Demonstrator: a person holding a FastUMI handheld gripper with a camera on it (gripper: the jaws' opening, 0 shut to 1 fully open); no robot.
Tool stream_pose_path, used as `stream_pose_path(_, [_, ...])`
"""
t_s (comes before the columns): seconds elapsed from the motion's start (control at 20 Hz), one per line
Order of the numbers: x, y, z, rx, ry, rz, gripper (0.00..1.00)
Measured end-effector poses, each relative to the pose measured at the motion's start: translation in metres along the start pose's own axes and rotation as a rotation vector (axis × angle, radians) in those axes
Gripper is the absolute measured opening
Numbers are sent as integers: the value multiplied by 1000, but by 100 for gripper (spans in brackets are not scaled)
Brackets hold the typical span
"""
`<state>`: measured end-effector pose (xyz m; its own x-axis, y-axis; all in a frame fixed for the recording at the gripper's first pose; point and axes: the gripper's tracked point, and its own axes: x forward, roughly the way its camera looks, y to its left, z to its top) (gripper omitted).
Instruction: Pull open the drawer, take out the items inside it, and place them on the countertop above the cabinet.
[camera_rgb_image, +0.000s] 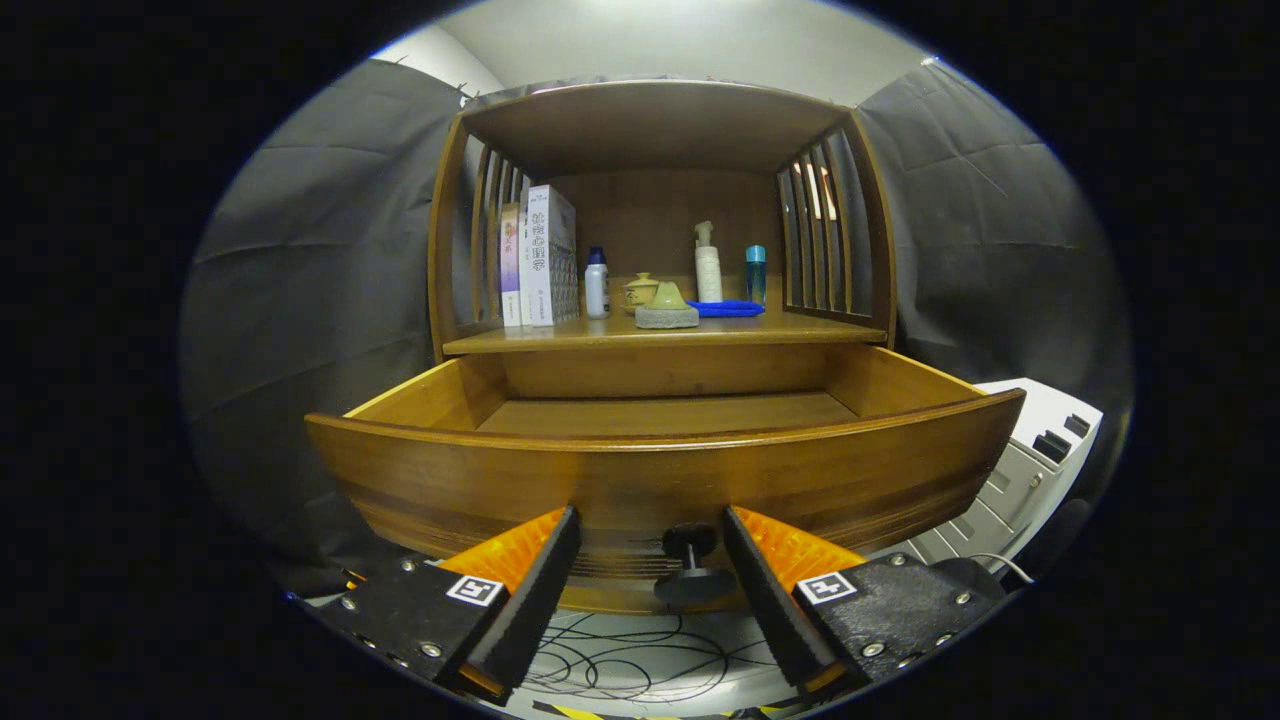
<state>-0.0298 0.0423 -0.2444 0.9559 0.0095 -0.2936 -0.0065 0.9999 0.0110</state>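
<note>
A wooden cabinet stands ahead with its drawer (660, 470) pulled out toward me. What I can see of the drawer's floor is bare wood; the front panel hides the near part. A dark round knob (692, 570) sticks out low on the drawer front, between my fingers and touched by neither. My gripper (652, 525) is open, its tips close to the drawer front on either side of the knob. On the countertop (560, 338) above the drawer stand books (540, 255), a white bottle (597, 284), a small lidded pot (640, 290), a green cone on a grey block (667, 305), a pump bottle (707, 264), a blue bottle (755, 272) and a blue cloth (727, 309).
Slatted wooden sides and a top board enclose the countertop. A white device (1020, 470) sits to the right of the drawer. Loose cables (620, 665) lie on the pale surface below my fingers. Black cloth hangs on both sides.
</note>
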Motion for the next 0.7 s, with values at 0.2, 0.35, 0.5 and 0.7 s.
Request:
stream_pose_path(0.2, [12,-4,5,2,-14,13,92])
stream_pose_path(0.35, [28,-4,11,2,-20,10,92])
stream_pose_path(0.5, [48,-4,22,7,-28,11,92])
stream_pose_path(0.7, [84,-5,26,46,-8,16,93])
